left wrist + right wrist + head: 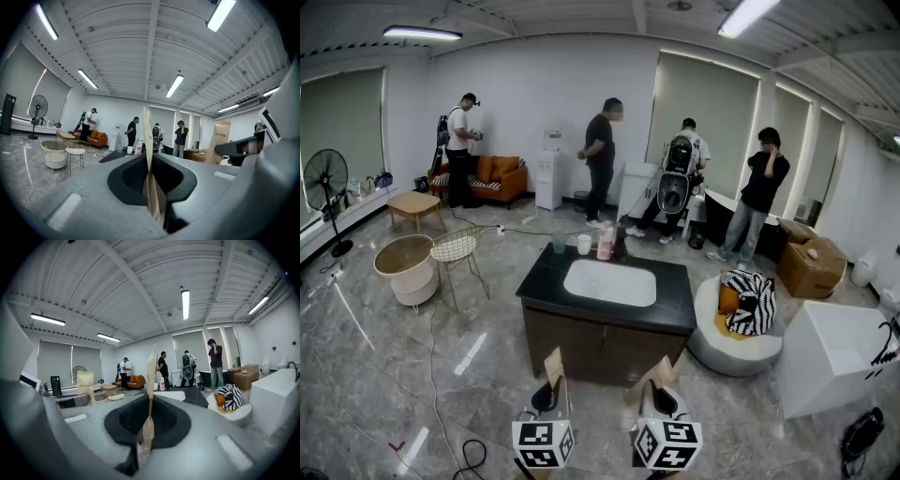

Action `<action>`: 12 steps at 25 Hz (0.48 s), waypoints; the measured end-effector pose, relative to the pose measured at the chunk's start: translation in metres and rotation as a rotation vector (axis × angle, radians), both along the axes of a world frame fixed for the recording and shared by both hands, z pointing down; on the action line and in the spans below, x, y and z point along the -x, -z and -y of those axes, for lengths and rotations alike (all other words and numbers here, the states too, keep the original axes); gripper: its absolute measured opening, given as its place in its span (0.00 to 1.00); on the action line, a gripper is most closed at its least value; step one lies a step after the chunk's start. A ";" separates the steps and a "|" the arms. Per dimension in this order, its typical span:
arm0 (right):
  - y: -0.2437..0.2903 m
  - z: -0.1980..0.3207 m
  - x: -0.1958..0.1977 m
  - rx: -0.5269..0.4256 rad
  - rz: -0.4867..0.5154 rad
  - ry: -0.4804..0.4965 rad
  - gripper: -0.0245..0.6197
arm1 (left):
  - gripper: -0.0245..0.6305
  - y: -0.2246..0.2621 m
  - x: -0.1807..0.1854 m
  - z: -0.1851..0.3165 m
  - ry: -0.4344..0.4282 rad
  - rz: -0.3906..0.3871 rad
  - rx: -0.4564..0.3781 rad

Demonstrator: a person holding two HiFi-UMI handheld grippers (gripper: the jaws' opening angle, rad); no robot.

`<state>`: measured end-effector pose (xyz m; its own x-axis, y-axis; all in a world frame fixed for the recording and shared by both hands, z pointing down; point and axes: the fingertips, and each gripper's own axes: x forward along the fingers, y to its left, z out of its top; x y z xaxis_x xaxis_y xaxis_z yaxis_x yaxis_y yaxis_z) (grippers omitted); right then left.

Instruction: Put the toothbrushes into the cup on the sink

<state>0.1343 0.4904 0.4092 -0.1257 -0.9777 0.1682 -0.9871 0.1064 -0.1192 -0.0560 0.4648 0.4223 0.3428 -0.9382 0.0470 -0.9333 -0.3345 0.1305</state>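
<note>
A black counter (546, 277) with a white sink basin (609, 282) stands in the middle of the room, some way ahead of me. At its back edge are a greenish cup (559, 243), a white cup (584, 244) and a pink bottle (606, 242). I cannot make out any toothbrush from here. My left gripper (554, 362) and right gripper (659, 368) are held low in front of the counter, side by side. Each has its tan jaws pressed flat together with nothing between them, as the left gripper view (146, 115) and the right gripper view (152, 355) both show.
A wire chair (455, 249) and a round beige tub (405, 267) stand left of the counter. A round white seat with a striped cushion (741, 319) and a white box (839, 356) stand to the right. A cable (441, 412) lies on the floor. Several people stand at the back.
</note>
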 end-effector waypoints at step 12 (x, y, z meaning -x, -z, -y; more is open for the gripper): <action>-0.013 0.010 0.009 0.021 0.028 -0.009 0.05 | 0.09 -0.008 -0.002 0.007 -0.036 0.008 0.011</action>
<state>0.1252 0.4807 0.4220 -0.1222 -0.9751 0.1848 -0.9843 0.0952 -0.1488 -0.0544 0.4575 0.4302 0.3755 -0.9248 0.0605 -0.9219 -0.3661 0.1265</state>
